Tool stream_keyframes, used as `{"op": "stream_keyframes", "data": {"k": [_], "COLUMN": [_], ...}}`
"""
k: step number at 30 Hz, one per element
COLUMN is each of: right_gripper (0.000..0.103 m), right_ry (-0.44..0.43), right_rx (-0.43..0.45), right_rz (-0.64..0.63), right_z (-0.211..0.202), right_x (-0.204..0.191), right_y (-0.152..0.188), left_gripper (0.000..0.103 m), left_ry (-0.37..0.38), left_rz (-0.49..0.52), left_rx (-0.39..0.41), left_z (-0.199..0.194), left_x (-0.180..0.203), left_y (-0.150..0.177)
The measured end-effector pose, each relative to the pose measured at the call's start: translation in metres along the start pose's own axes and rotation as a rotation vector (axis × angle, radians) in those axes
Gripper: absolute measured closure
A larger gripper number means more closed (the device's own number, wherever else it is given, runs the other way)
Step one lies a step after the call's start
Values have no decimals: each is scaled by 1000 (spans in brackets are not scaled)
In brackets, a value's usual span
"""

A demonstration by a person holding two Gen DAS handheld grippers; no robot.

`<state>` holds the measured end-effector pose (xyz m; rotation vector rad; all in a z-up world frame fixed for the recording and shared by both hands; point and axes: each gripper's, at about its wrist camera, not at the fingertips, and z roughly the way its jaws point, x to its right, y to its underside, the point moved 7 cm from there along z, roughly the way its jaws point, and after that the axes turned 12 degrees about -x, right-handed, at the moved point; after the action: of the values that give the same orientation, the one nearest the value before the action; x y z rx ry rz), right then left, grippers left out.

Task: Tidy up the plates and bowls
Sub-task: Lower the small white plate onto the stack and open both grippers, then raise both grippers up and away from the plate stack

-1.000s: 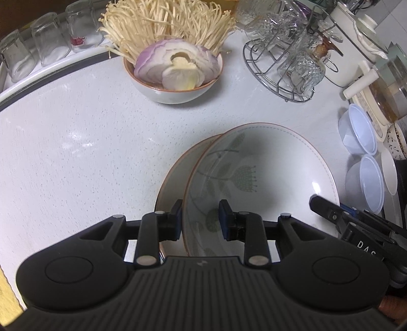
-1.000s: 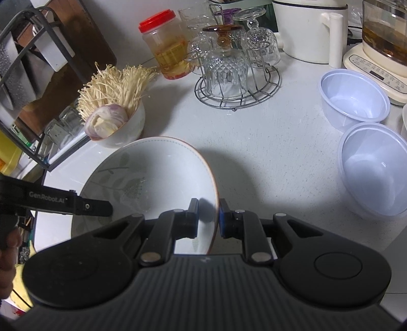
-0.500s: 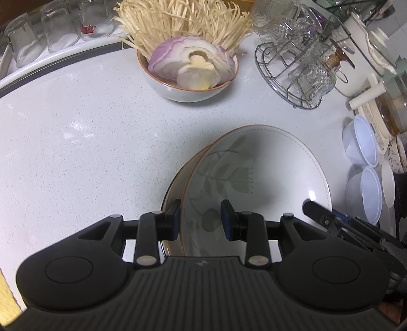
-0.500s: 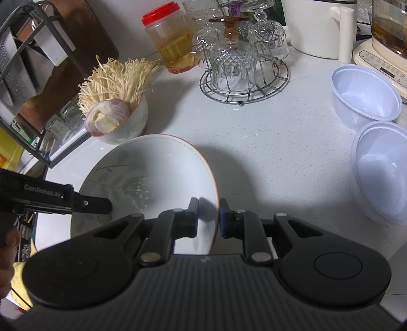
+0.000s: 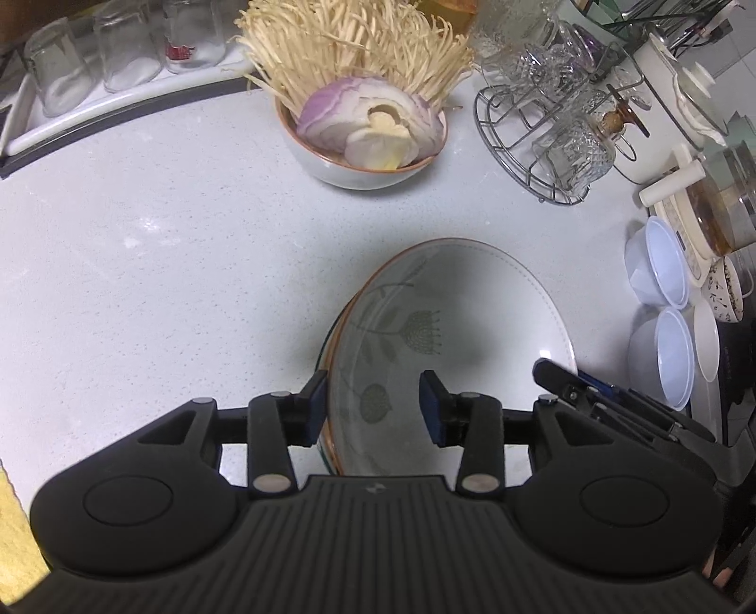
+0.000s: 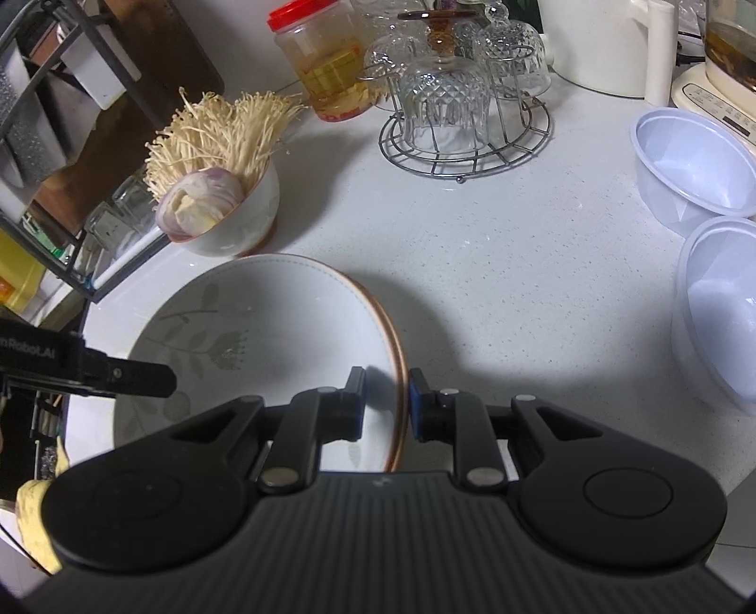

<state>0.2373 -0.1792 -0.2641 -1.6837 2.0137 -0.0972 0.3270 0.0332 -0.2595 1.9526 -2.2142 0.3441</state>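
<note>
Two floral plates with brown rims lie nested on the white counter (image 5: 141, 283); the top plate (image 5: 472, 302) (image 6: 283, 321) sits on the lower plate (image 5: 331, 340), of which only the edge shows. My left gripper (image 5: 373, 407) straddles the stack's near left rim. Its jaws are opening, and the pads stand off the rim between them. My right gripper (image 6: 386, 399) is shut on the plate's right rim, one pad inside and one outside. Each gripper's finger shows in the other view: the right one (image 5: 567, 382) and the left one (image 6: 141, 378).
A bowl of enoki mushrooms and onion (image 5: 364, 156) (image 6: 227, 222) stands behind the plates. A wire rack of crystal glasses (image 5: 553, 141) (image 6: 463, 118) is at the back right. Two white plastic bowls (image 6: 694, 165) (image 6: 723, 311) sit at the right. A red-lidded jar (image 6: 326, 66) and a kettle (image 6: 605, 42) are at the back.
The top plate has come down and slid left onto the lower plate, now nearly lined up with it. My left gripper's jaws have widened off the rim. The right grip looks unchanged.
</note>
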Motion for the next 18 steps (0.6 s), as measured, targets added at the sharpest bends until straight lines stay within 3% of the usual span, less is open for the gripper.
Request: {"op": "stream_keyframes", "data": {"k": [9, 18], "right_gripper": [81, 81], "right_ry": [13, 31], "right_rx": [-4, 142], "right_rz": [-39, -81], "right_z": [-1, -64], "right_x": [-2, -3], "right_y": [-1, -15], "left_gripper": [57, 57], "left_ry": [-47, -36], "left_rz": [-38, -32], "left_rx": [119, 277], "left_z": [-28, -77], "left_x": [-5, 29], "left_y": [14, 31]}}
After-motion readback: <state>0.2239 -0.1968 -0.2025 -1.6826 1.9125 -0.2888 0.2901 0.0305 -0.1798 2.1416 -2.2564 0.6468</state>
